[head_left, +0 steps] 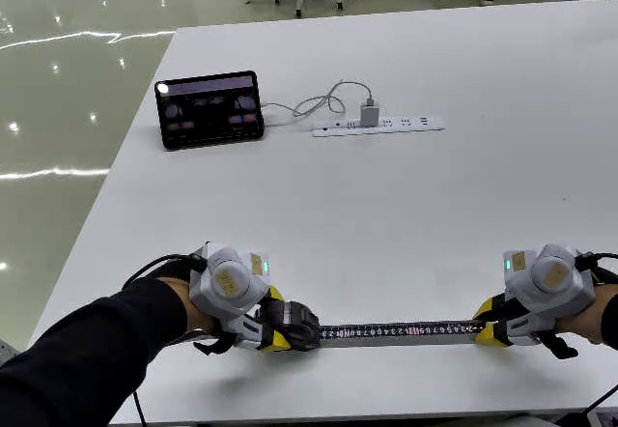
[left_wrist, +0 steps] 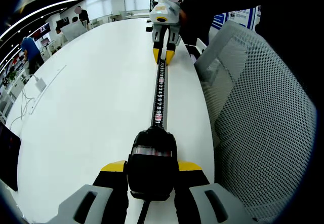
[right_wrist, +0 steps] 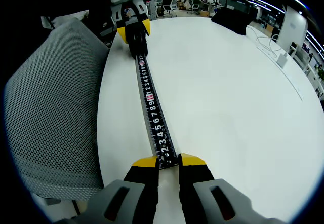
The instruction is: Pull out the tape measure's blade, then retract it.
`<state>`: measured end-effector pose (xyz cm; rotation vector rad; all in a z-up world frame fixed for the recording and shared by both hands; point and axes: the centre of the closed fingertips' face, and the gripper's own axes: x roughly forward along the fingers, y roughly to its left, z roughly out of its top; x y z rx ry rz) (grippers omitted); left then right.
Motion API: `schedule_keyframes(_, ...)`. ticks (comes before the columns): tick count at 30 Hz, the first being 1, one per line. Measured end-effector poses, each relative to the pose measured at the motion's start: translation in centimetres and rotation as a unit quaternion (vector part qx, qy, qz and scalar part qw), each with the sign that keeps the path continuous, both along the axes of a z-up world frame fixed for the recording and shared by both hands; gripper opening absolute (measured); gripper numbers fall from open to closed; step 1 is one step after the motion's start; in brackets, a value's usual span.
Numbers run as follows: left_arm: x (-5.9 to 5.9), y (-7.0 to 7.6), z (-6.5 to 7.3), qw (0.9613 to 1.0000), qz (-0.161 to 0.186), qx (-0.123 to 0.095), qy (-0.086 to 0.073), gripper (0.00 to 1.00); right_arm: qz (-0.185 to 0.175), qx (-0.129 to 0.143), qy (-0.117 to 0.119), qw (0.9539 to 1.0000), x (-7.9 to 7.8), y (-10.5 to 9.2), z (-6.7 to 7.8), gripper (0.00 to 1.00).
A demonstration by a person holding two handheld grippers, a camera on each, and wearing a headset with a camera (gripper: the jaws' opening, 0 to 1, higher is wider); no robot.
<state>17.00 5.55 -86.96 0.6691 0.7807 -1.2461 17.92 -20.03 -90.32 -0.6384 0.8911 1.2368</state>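
Note:
The black tape measure case (head_left: 295,327) lies near the front edge of the white table (head_left: 386,205). My left gripper (head_left: 273,325) is shut on the case (left_wrist: 152,164), its yellow-tipped jaws on both sides. The black blade with white numbers (head_left: 401,330) stretches flat along the table to the right. My right gripper (head_left: 486,326) is shut on the blade's end (right_wrist: 167,158). In the left gripper view the blade (left_wrist: 160,95) runs ahead to the right gripper (left_wrist: 164,54). The right gripper view follows the blade (right_wrist: 151,107) back to the left gripper (right_wrist: 134,36).
A dark tablet (head_left: 210,109) stands at the far left of the table, beside a white power strip (head_left: 379,126) with a charger and cable. A grey mesh chair (left_wrist: 258,112) sits close behind the table's front edge.

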Motion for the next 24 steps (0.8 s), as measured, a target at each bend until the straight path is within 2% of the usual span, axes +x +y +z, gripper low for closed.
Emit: schedule_keyframes(24, 0.0, -0.02, 0.02, 1.0, 0.002, -0.003, -0.001, 0.31, -0.001, -0.007, 0.001, 1.0, -0.17, -0.4, 0.14, 0.1)
